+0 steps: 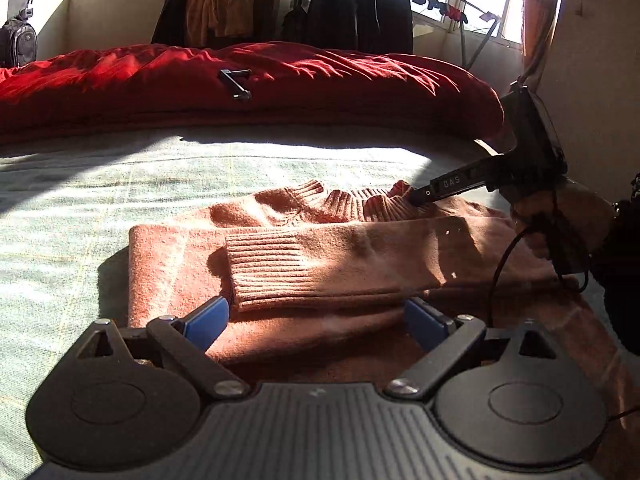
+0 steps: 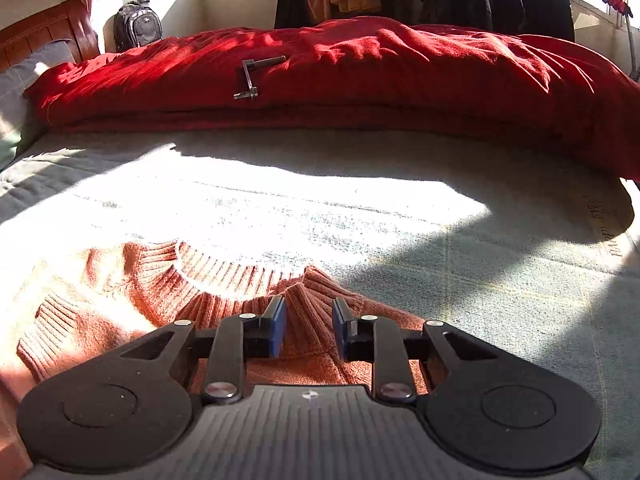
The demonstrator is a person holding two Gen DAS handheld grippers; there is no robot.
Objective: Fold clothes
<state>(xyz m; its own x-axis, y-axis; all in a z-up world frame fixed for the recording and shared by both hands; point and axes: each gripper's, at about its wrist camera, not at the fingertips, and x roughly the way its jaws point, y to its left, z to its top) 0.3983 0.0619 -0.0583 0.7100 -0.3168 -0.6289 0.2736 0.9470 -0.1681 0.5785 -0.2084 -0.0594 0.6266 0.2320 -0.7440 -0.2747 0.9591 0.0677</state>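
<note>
The orange sweater (image 1: 304,264) is lying partly folded on the bed (image 1: 80,208), one sleeve (image 1: 320,268) crossing its body. The left claw (image 1: 316,320) is spread wide by the lower fold; the right claw (image 2: 309,326) is gaping narrowly around the ribbed collar (image 2: 240,280). Pinching both layers squarely should keep the fold straight. Bare bed is lying open toward the red duvet (image 2: 360,80).
</note>
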